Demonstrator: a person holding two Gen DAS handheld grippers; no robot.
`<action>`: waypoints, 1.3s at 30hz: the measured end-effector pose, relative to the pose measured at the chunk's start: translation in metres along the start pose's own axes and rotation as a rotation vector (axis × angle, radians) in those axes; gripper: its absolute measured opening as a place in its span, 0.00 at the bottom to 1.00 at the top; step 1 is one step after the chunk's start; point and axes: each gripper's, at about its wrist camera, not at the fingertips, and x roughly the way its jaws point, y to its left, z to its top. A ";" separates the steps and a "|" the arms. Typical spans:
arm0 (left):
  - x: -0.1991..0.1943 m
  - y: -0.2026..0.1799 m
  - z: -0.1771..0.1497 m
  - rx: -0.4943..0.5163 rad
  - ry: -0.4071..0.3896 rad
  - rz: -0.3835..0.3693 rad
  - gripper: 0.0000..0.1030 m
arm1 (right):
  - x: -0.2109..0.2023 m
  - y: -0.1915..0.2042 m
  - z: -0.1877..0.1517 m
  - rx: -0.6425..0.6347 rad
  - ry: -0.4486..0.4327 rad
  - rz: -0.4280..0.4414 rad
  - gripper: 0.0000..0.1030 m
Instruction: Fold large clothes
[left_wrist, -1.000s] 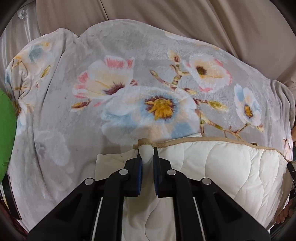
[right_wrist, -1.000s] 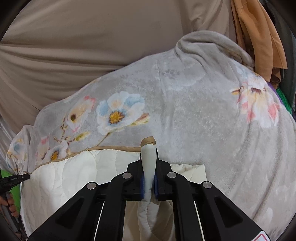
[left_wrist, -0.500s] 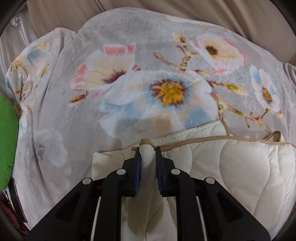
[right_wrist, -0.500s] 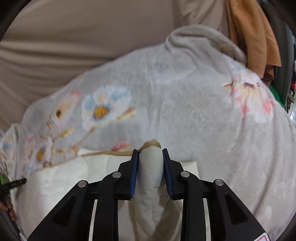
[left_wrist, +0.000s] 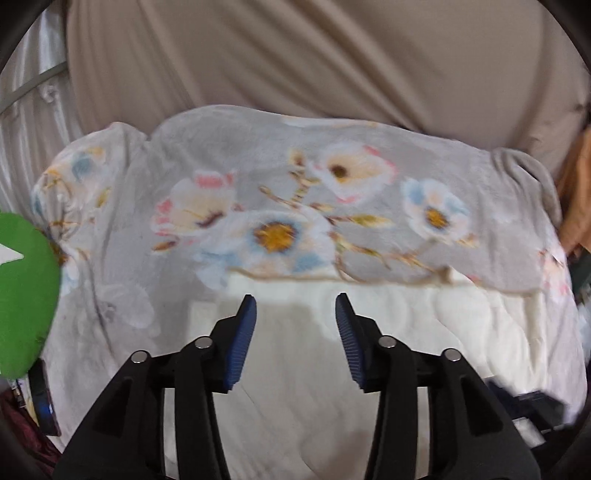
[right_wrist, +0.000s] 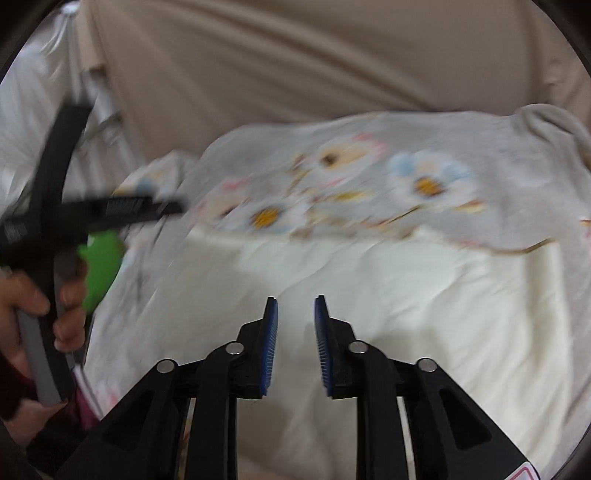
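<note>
Beige draped fabric (left_wrist: 295, 62) fills the upper frame. Below it, mid-frame, lies the grey floral blanket (left_wrist: 258, 166), its cream quilted side (left_wrist: 424, 332) folded up across the lower centre. Green cushion (left_wrist: 26, 288) at left edge. Left gripper (left_wrist: 295, 328) — jaws opening, nothing btwn them. Right gripper (right_wrist: 295, 332) — narrow gap, closing, empty. Left hand (right_wrist: 40, 314) grips its handle, lower left of right view.

Left tongs (left_wrist: 295, 325) opening, empty, above the folded floral blanket (left_wrist: 258, 177).
</note>
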 end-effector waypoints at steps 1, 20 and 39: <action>0.003 -0.007 -0.011 0.007 0.037 -0.038 0.43 | 0.007 0.009 -0.010 -0.015 0.030 0.016 0.14; 0.034 0.081 -0.064 -0.193 0.162 0.064 0.40 | -0.104 -0.143 -0.082 0.368 -0.025 -0.442 0.00; 0.127 0.076 -0.033 -0.211 0.206 0.101 0.42 | -0.009 -0.160 -0.032 0.241 0.129 -0.554 0.00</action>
